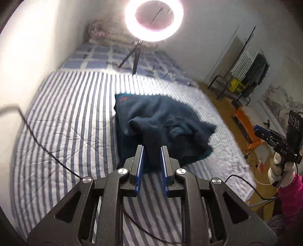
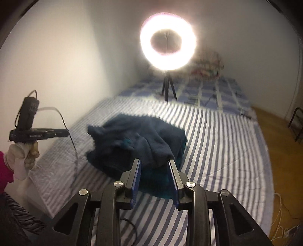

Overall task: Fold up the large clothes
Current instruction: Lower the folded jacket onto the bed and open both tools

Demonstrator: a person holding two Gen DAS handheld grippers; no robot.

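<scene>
Striped bed (image 1: 56,113) bears crumpled navy garment (image 1: 155,121); ring light (image 1: 154,18) behind; both claws parted, empty.

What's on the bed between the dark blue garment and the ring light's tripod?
Only bare striped bedcover lies between the dark blue crumpled fabric garment and the black tripod; both wrist views show it.
</scene>
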